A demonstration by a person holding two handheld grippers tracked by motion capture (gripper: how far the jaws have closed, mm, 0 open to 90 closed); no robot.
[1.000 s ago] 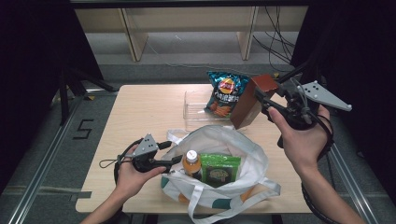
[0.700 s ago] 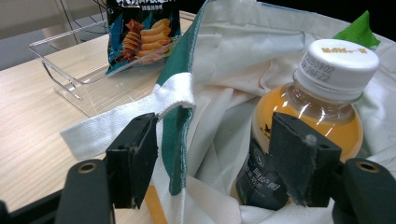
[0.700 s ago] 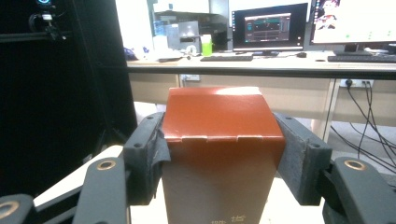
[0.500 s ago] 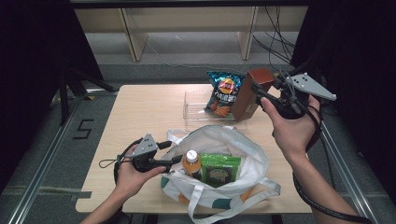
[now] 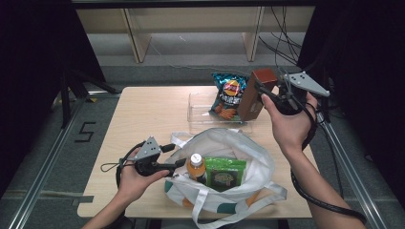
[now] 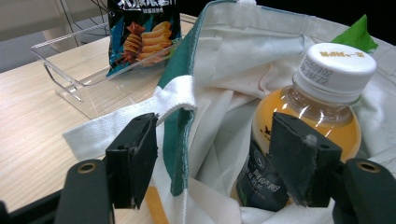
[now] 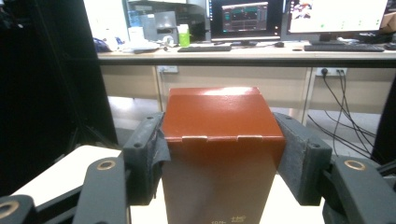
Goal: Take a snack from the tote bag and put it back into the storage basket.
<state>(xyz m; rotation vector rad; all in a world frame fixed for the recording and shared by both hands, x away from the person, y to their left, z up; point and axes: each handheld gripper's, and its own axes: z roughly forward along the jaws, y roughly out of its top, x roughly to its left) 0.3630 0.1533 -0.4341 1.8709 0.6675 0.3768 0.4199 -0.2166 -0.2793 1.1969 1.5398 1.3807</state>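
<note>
A brown carton (image 5: 253, 102) hangs above the back right of the table, with my right gripper (image 5: 261, 93) shut on it. In the right gripper view both pads press on the sides of the carton (image 7: 223, 140), held by the right gripper (image 7: 223, 158). My left gripper (image 5: 179, 163) rests at the left rim of a white tote bag (image 5: 239, 143). Its jaws stand open in the left gripper view, the left gripper (image 6: 215, 158) straddling the bag's green-and-white rim (image 6: 180, 107). An orange drink bottle (image 6: 327, 93) stands just behind the right jaw.
The orange drink bottle (image 5: 195, 164) and a green packet (image 5: 224, 171) sit in the bag. A chips bag (image 5: 229, 93) leans in a clear plastic tray (image 5: 200, 114) behind it. Bare wood lies to the left. The chips bag (image 6: 140, 32) and tray (image 6: 70, 70) appear beyond the rim.
My right hand has shifted a little to the left with the carton, which now stands more upright in the grip. The left hand and the bag have stayed put.
</note>
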